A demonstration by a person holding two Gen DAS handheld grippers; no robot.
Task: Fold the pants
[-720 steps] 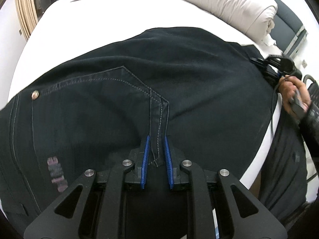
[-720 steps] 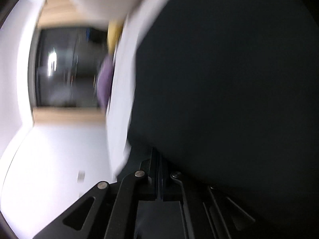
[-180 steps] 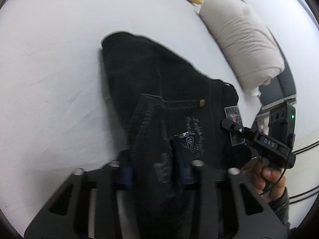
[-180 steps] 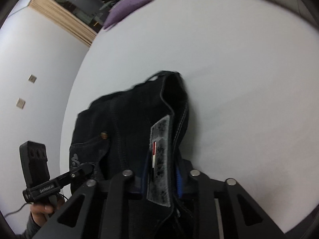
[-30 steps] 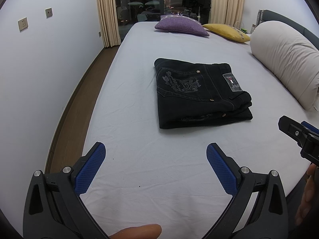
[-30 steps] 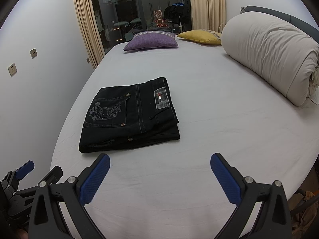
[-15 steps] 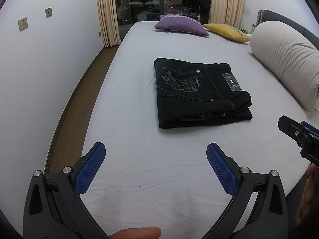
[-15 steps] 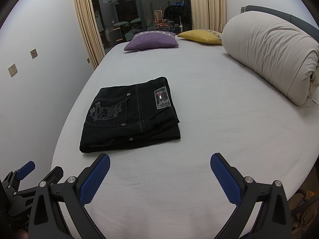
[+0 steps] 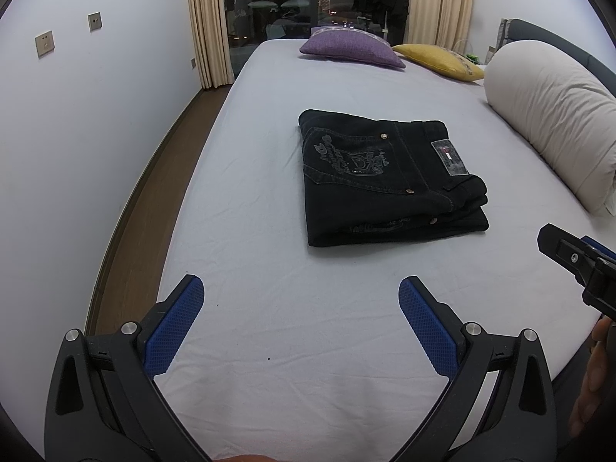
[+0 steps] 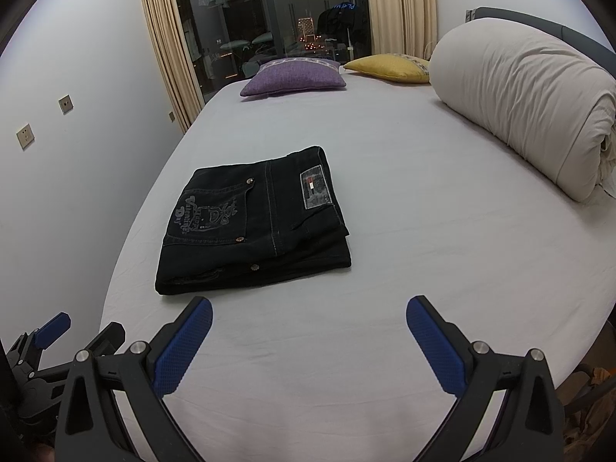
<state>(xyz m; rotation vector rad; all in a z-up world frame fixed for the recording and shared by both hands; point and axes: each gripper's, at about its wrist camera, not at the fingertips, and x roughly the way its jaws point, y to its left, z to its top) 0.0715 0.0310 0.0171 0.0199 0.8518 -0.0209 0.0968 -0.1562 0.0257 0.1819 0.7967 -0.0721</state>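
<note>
folded black pants (image 10: 254, 227) on bed (image 10: 423, 269) — right gripper (image 10: 308, 317) spread wide

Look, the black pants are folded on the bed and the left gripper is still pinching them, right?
Not quite. The black pants do lie folded on the bed, but the left gripper is open and holds nothing, well short of them. The left wrist view shows its blue pads spread wide over bare sheet.

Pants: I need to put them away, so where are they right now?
The pants lie folded on the bed, left of centre in the right wrist view, nearer the left edge, well short of the purple pillow.
</note>
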